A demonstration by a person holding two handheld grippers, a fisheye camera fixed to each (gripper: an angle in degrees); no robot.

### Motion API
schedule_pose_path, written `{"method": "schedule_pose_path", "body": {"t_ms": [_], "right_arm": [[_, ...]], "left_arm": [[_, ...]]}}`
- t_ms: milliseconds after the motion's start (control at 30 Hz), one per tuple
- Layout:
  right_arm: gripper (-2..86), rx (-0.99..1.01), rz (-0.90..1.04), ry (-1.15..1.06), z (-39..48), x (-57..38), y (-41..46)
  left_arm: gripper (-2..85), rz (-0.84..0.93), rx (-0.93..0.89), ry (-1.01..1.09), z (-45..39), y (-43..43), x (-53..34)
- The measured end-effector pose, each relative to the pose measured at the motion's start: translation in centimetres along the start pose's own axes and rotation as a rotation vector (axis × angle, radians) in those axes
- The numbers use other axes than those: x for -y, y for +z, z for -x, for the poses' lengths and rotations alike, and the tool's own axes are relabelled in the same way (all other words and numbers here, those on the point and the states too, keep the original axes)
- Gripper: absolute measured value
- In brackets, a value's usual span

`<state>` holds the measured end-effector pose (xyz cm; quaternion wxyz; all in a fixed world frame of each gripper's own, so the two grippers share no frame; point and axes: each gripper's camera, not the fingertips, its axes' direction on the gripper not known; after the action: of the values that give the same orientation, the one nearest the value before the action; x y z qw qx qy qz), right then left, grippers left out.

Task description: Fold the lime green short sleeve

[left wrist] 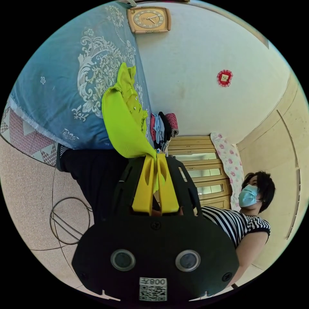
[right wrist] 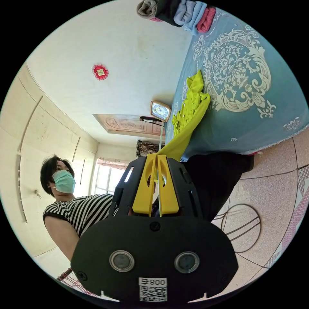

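— Left gripper view: what do the yellow jaws of the left gripper point(left wrist: 156, 158) hold?
— They're pressed together on an edge of the lime green shirt point(left wrist: 124, 119), which stretches from the tips up onto the blue patterned bedspread point(left wrist: 58, 83).
— And the right gripper view?
— Same there: the right gripper point(right wrist: 157, 157) is clamped narrow on another edge, the shirt's far part bunched on the bedspread near a clock point(right wrist: 160, 110); a person in a striped top point(right wrist: 82, 209) stands beside

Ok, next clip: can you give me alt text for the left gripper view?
The left gripper, its yellow jaws shut on an edge of the lime green shirt, holds the shirt stretched up from a blue patterned bedspread. A stack of folded clothes sits further along the bedspread, and a person in a striped top stands beside the gripper.
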<state>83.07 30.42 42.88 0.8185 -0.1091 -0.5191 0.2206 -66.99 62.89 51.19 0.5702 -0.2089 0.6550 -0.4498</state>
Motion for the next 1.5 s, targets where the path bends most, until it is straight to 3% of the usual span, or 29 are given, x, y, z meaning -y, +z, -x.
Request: {"method": "schedule_pose_path", "body": {"t_ms": [533,867,1100,1300,1500], "right_arm": [[0.2,-0.074,0.073,-0.092,7.2,19.9,10.0],[0.6,-0.223,0.172,0.060,4.9,34.6,20.8],[2.4,-0.329,0.195,0.148,4.9,37.1,26.0],[7.3,-0.634,0.203,-0.015,11.5,35.4,30.3],[7.0,-1.003,0.337,-0.403,20.8,32.5,40.5]], "left_arm": [[1.5,0.006,0.010,0.086,-10.3,9.6,15.0],[2.6,0.014,0.079,0.019,-11.4,19.8,26.9],[8.6,-0.021,0.169,-0.045,-12.7,24.0,28.2],[11.0,-0.019,0.395,0.097,-19.7,26.7,24.9],[11.2,0.146,0.730,0.417,-28.7,35.1,20.6]]}}
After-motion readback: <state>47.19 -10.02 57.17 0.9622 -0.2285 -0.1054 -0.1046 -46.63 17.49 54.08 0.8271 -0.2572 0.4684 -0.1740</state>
